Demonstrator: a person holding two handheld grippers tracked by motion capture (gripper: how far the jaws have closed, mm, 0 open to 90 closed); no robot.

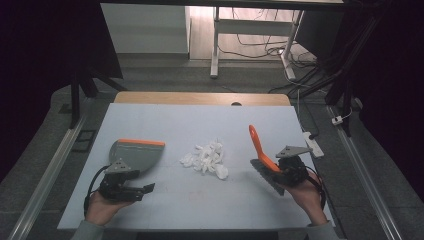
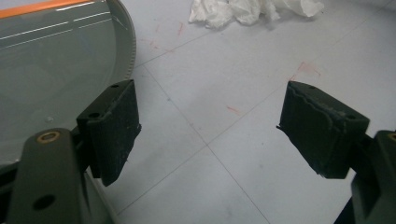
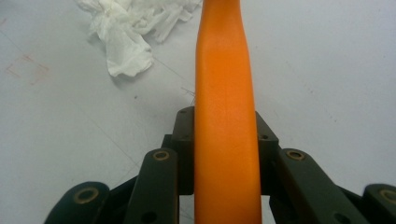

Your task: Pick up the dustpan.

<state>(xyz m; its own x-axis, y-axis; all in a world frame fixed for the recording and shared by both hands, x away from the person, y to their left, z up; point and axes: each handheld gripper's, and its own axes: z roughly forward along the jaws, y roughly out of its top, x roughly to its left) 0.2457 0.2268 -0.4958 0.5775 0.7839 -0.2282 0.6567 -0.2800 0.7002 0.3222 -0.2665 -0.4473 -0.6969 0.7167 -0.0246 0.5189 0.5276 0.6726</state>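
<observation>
A grey dustpan [image 1: 136,154] with an orange front lip lies at the table's left. My left gripper [image 1: 148,188] sits just in front of it near the table's front edge, open with nothing between the jaws. In the left gripper view the dustpan [image 2: 56,70] lies beside the left jaw of the left gripper [image 2: 208,130]. A heap of crumpled white tissue [image 1: 206,159] [image 2: 252,9] [image 3: 126,32] rests mid-table. My right gripper [image 1: 278,170] [image 3: 225,140] is shut on the orange handle [image 1: 257,142] [image 3: 226,93] of a brush, whose grey bristles [image 1: 267,177] touch the table.
The pale mat [image 1: 200,125] covers the table, with a wooden strip [image 1: 200,98] along the far edge. A white power strip [image 1: 313,143] lies off the right edge. Desk legs and cables [image 1: 260,47] are on the floor beyond.
</observation>
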